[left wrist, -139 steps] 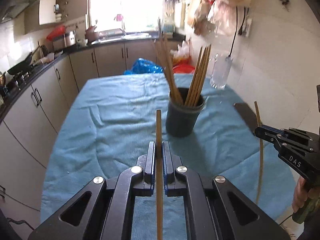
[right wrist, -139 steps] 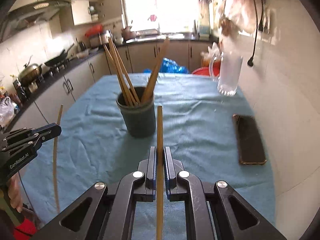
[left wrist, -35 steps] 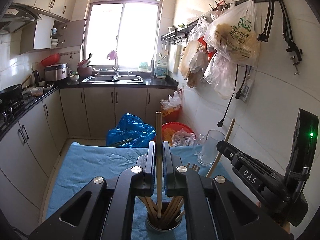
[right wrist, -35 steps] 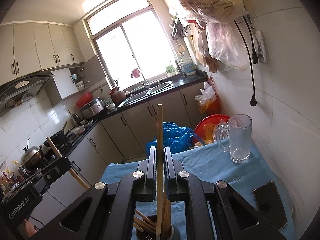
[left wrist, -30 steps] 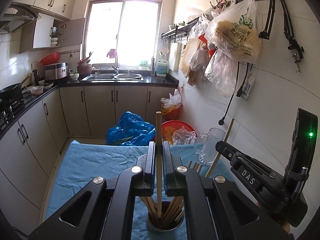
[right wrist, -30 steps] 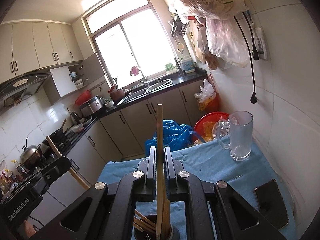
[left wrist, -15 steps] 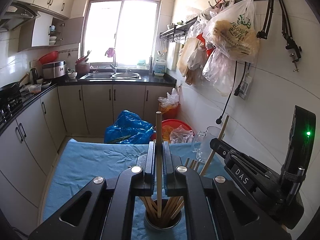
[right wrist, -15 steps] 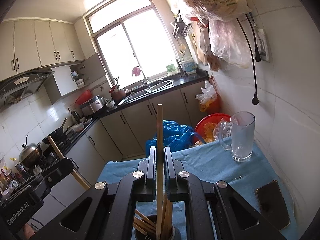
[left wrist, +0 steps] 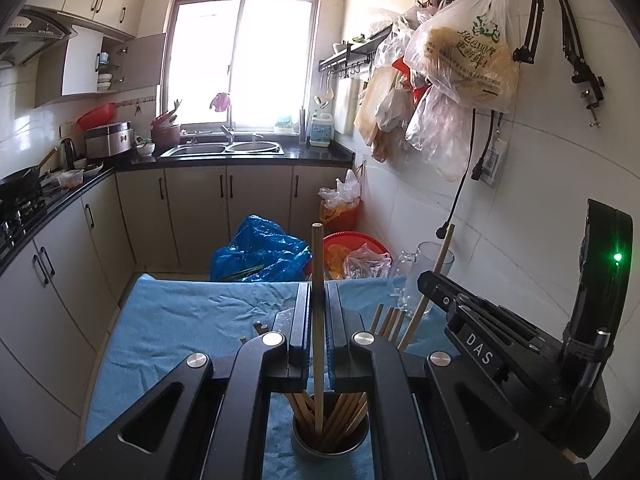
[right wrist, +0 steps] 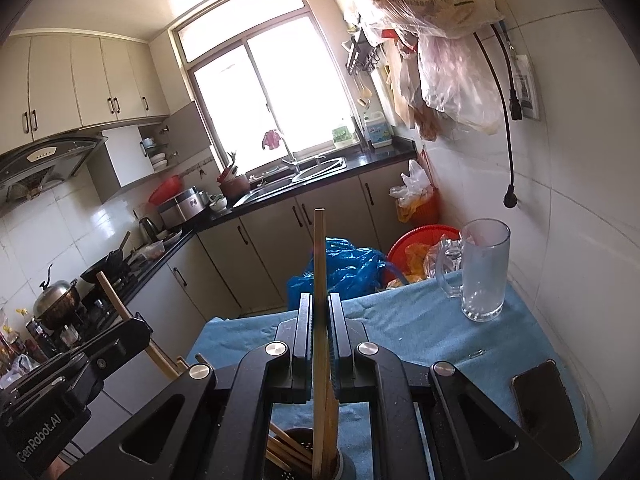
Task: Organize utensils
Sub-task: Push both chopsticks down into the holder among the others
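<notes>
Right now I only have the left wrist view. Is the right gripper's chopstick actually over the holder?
Observer: Yes. In the right wrist view the right gripper is shut on its chopstick, and the lower end sits inside the holder.
Operator: Anything on the table to the right of the holder that I can't see?
Observer: A dark phone lies flat on the blue cloth near the table's right edge, closer to the camera than the glass mug.
</notes>
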A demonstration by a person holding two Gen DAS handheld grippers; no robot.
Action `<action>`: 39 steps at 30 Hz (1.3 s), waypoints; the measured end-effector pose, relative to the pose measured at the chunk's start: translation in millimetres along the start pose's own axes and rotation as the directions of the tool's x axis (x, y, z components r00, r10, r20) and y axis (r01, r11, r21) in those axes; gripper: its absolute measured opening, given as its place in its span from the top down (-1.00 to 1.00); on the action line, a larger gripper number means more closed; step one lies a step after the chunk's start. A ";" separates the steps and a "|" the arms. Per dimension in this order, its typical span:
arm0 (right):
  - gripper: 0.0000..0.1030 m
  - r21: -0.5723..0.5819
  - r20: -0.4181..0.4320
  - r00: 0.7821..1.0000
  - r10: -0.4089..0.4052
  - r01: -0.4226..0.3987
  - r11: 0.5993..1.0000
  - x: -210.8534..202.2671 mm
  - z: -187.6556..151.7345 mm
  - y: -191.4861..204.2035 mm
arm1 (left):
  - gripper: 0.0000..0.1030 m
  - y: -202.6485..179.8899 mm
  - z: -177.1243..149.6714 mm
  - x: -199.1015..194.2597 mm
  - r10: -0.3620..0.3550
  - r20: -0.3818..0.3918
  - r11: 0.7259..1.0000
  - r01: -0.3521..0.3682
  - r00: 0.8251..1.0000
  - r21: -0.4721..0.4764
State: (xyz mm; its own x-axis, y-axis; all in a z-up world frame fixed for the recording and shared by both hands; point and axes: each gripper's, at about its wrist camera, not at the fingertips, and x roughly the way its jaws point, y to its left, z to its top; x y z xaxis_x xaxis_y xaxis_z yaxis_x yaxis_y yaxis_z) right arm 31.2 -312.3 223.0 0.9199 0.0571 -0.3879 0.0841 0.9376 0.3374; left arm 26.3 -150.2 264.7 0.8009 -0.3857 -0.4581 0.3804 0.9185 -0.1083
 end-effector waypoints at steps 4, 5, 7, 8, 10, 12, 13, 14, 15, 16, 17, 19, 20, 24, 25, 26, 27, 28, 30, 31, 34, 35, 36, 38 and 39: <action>0.86 0.000 -0.008 1.000 0.004 -0.004 1.000 3.0 -2.8 -1.5 | 0.89 1.1 -2.8 5.6 0.004 -0.011 1.000 -0.004 1.000 -0.007; 0.86 -0.001 -0.011 1.000 0.004 -0.004 1.000 3.9 -3.3 -1.6 | 0.89 0.9 -3.8 7.5 0.006 -0.015 1.000 -0.006 1.000 -0.007; 0.86 -0.006 -0.018 1.000 0.005 -0.005 1.000 5.7 -5.6 -1.1 | 0.89 2.3 -7.2 10.2 0.009 -0.022 1.000 -0.009 1.000 -0.008; 0.86 -0.008 -0.022 1.000 0.005 -0.006 1.000 6.7 -7.4 -0.6 | 0.89 3.0 -8.6 11.3 0.009 -0.026 1.000 -0.009 1.000 -0.010; 0.86 -0.011 -0.030 1.000 0.007 -0.007 1.000 8.5 -10.7 -0.6 | 0.89 4.2 -11.4 13.8 0.009 -0.034 1.000 -0.010 0.999 -0.013; 0.86 -0.013 -0.040 0.999 0.008 -0.008 1.000 10.6 -14.5 -1.7 | 0.89 5.4 -14.3 15.4 0.012 -0.039 1.000 -0.013 0.999 -0.016; 0.86 -0.014 -0.045 0.999 0.007 -0.008 1.000 12.0 -16.5 -2.4 | 0.89 6.0 -16.1 16.2 0.014 -0.042 1.000 -0.014 0.999 -0.017; 0.86 -0.016 -0.050 0.999 0.007 -0.008 1.000 12.8 -18.3 -2.3 | 0.89 7.1 -18.1 16.7 0.013 -0.045 1.000 -0.014 0.999 -0.019; 0.86 -0.017 -0.056 0.998 0.007 -0.008 1.000 13.8 -20.3 -2.5 | 0.89 7.7 -20.2 17.8 0.014 -0.048 1.000 -0.015 0.999 -0.021; 0.86 -0.019 -0.060 0.998 0.008 -0.009 1.000 14.4 -21.8 -2.2 | 0.89 8.2 -22.1 19.0 0.014 -0.052 1.000 -0.016 0.999 -0.022; 0.86 -0.022 -0.065 0.998 0.008 -0.010 1.000 15.5 -23.7 -2.3 | 0.89 8.2 -24.1 19.8 0.015 -0.055 1.000 -0.017 0.998 -0.023; 0.86 -0.026 -0.075 0.997 0.008 -0.010 1.000 17.3 -27.6 -2.5 | 0.89 9.2 -28.4 22.0 0.017 -0.063 0.999 -0.018 0.998 -0.026; 0.86 -0.027 -0.079 0.997 0.009 -0.011 1.000 18.1 -29.2 -2.5 | 0.89 10.1 -31.0 23.5 0.017 -0.069 0.999 -0.019 0.997 -0.029; 0.86 -0.030 -0.097 0.995 0.007 -0.010 0.999 21.4 -36.7 -3.3 | 0.89 14.0 -40.1 27.6 0.019 -0.087 0.999 -0.023 0.996 -0.041; 0.86 -0.031 -0.102 0.995 0.007 -0.010 0.999 22.4 -38.7 -3.4 | 0.89 14.7 -42.1 28.6 0.020 -0.090 0.999 -0.024 0.996 -0.043; 0.86 -0.031 -0.106 0.994 0.006 -0.010 0.999 23.3 -40.4 -3.8 | 0.89 15.6 -44.5 29.7 0.022 -0.094 0.999 -0.027 0.995 -0.043; 0.86 -0.031 -0.112 0.994 0.006 -0.010 0.999 24.4 -42.2 -4.3 | 0.89 16.3 -46.3 29.9 0.023 -0.097 0.999 -0.028 0.995 -0.044; 0.86 -0.031 -0.117 0.993 0.006 -0.010 0.999 25.7 -44.1 -4.9 | 0.89 17.2 -48.6 30.8 0.025 -0.101 0.999 -0.030 0.995 -0.045; 0.86 -0.031 -0.127 0.992 0.005 -0.009 0.999 27.3 -47.0 -5.5 | 0.89 18.5 -52.5 32.6 0.027 -0.110 0.998 -0.033 0.994 -0.047; 0.86 -0.033 -0.131 0.991 0.004 -0.009 0.999 28.2 -48.5 -5.7 | 0.89 19.4 -54.5 33.4 0.028 -0.113 0.998 -0.034 0.993 -0.048; 0.86 -0.035 -0.141 0.990 0.004 -0.009 0.999 30.6 -52.1 -5.7 | 0.89 20.8 -59.8 33.6 0.034 -0.115 0.998 -0.040 0.993 -0.048; 0.86 -0.035 -0.145 0.989 0.005 -0.010 0.999 31.4 -53.2 -5.2 | 0.89 21.2 -61.5 33.5 0.035 -0.116 0.998 -0.040 0.993 -0.048; 0.86 -0.037 -0.149 0.989 0.005 -0.011 0.999 32.3 -54.4 -5.1 | 0.89 21.5 -63.1 33.6 0.033 -0.120 0.998 -0.039 0.992 -0.049; 0.86 -0.042 -0.151 0.988 0.003 -0.009 0.999 32.6 -56.1 -4.2 | 0.89 21.3 -66.5 31.3 0.037 -0.115 0.998 -0.043 0.993 -0.044; 0.86 -0.043 -0.152 0.988 0.003 -0.010 0.999 32.0 -57.0 -3.4 | 0.89 20.5 -67.3 30.6 0.043 -0.111 0.998 -0.047 0.993 -0.037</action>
State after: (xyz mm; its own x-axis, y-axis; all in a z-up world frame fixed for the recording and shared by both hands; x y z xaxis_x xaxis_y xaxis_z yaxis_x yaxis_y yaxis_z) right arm 38.5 -294.1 160.6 0.8512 0.1113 -0.5128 0.0586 0.9510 0.3036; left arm 27.5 -137.3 189.1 0.7603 -0.3337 -0.5572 0.3246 0.9383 -0.1190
